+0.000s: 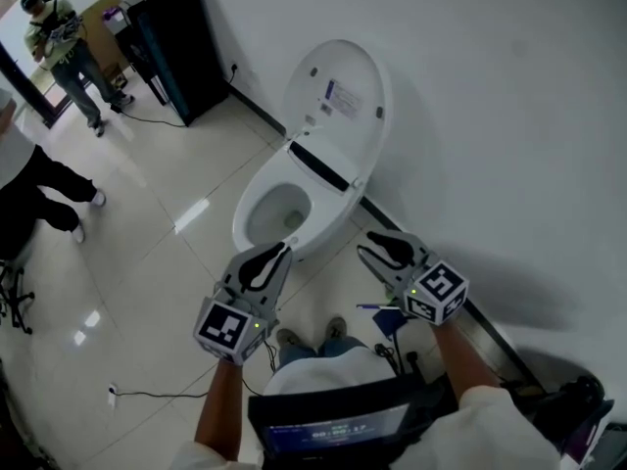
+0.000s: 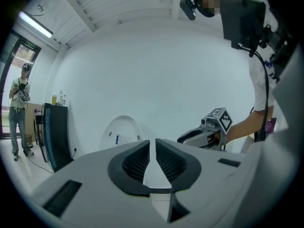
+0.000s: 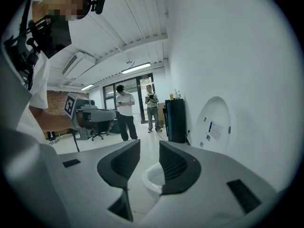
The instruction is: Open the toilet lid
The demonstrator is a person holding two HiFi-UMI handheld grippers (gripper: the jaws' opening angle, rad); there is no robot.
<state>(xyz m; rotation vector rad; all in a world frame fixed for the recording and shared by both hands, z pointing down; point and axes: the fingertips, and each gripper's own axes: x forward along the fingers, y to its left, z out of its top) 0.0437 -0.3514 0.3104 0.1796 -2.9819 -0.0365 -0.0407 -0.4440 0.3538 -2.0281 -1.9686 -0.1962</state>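
The white toilet stands against the wall. Its lid (image 1: 336, 94) is upright and leans back on the wall, and the bowl (image 1: 278, 210) is uncovered. The lid also shows in the left gripper view (image 2: 121, 134) and the right gripper view (image 3: 214, 126), well ahead of the jaws. My left gripper (image 1: 285, 251) hovers just in front of the bowl's near rim, its jaws drawn together to a thin slit with nothing in them (image 2: 152, 144). My right gripper (image 1: 364, 246) is to the right of the bowl, apart from it, with its jaws parted and empty (image 3: 149, 147). Part of the bowl (image 3: 151, 177) shows between them.
A black cabinet (image 1: 172, 45) stands against the wall at the far left. One person (image 1: 61, 35) stands near the doorway and another (image 1: 37, 184) at the left edge. A cable (image 1: 147, 394) lies on the tiled floor. A small blue object (image 1: 378, 307) lies by the wall base.
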